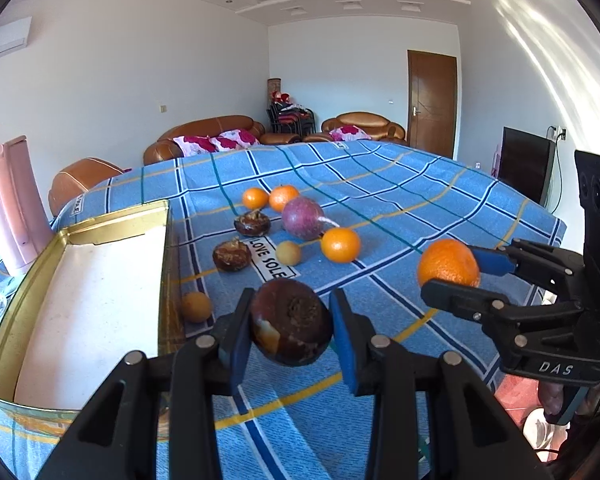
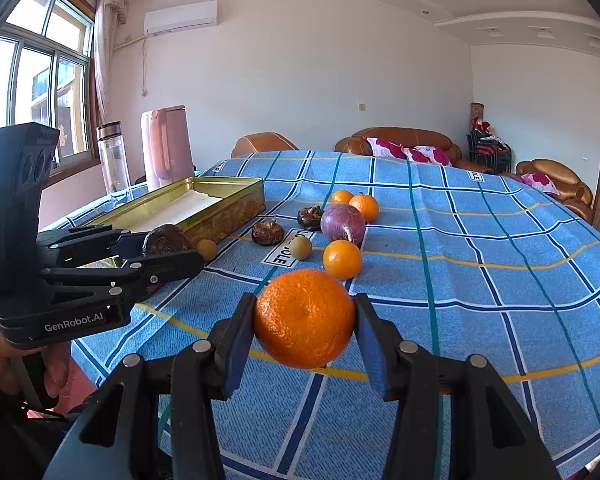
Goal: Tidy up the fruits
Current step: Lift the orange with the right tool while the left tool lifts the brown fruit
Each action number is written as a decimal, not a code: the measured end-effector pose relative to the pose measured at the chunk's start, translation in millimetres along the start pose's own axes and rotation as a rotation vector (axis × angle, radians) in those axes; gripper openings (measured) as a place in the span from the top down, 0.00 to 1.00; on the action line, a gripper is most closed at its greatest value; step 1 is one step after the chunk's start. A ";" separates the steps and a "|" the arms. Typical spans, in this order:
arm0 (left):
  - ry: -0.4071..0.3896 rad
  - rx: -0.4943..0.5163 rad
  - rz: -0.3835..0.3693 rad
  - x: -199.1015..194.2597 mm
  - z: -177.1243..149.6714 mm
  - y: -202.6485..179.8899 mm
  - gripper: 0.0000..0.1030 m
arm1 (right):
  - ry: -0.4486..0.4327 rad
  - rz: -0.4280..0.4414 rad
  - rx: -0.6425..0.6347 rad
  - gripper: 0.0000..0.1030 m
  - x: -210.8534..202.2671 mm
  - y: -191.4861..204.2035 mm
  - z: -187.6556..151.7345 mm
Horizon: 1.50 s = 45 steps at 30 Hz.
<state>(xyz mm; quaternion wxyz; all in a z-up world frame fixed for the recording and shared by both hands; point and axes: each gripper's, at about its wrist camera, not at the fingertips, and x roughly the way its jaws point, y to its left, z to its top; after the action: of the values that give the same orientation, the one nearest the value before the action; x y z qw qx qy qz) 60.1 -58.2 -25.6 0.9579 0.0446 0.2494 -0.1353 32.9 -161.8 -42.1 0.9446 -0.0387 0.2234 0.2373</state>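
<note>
My left gripper is shut on a dark brown water chestnut, held above the blue checked cloth just right of the open gold tin. My right gripper is shut on a large orange, lifted off the table. Each gripper shows in the other's view: the right one with its orange, the left one with the chestnut beside the tin. The tin holds only a white liner.
On the cloth lie three small oranges, a purple fruit, two more chestnuts and two small yellow-brown fruits. A pink kettle and a glass bottle stand behind the tin. Sofas are beyond the table's far edge.
</note>
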 end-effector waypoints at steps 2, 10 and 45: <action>-0.010 -0.007 0.013 -2.2 1.4 3.5 0.63 | -0.007 0.002 -0.010 0.51 -0.5 1.5 3.5; -0.042 -0.030 0.049 -7.0 4.7 14.5 0.63 | -0.031 0.016 -0.042 0.51 -0.6 9.3 15.7; -0.173 0.008 0.136 -36.9 10.6 10.9 0.63 | -0.145 0.020 -0.076 0.51 -15.0 19.3 33.0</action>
<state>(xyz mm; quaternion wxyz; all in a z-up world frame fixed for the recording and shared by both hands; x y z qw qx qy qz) 37.1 -40.6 1.9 0.9826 0.0535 0.1616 -0.0743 25.5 -145.3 -5.3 0.9537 -0.0548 0.1457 0.2573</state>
